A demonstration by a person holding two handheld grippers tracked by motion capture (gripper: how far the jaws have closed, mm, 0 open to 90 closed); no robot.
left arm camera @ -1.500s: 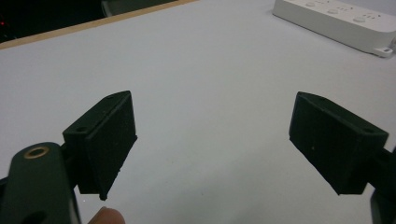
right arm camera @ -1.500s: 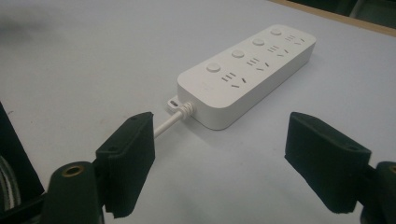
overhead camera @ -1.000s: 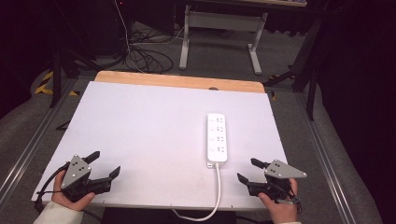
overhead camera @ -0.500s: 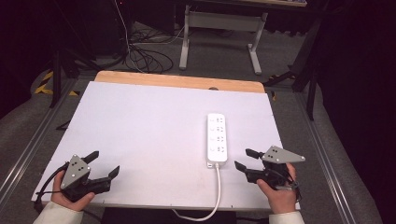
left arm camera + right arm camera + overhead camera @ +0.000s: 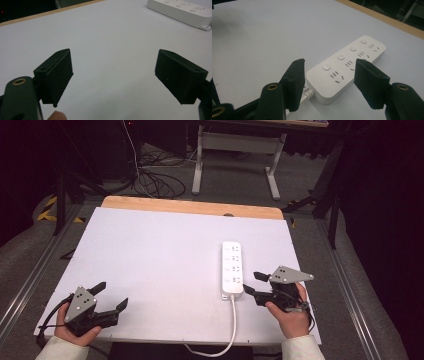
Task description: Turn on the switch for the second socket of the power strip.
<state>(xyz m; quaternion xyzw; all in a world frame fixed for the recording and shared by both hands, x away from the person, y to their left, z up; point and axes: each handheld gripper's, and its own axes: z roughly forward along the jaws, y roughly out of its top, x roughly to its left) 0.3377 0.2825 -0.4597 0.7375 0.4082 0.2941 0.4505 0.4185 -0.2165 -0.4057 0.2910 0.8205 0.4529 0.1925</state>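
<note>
The white power strip (image 5: 233,269) was laid flat on the right half of the white counter (image 5: 150,255), its cable (image 5: 231,325) trailing over the near edge. The right claw (image 5: 251,284) was held just beside the strip's cable end, its jaws apart and just closing, apparently touching nothing. The left claw (image 5: 111,296) was kept wide apart over bare counter, well away from the strip.

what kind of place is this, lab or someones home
Most likely a lab or workshop: a white work table with only a power strip on it, loose cables on the floor, and a metal desk frame behind.
</note>
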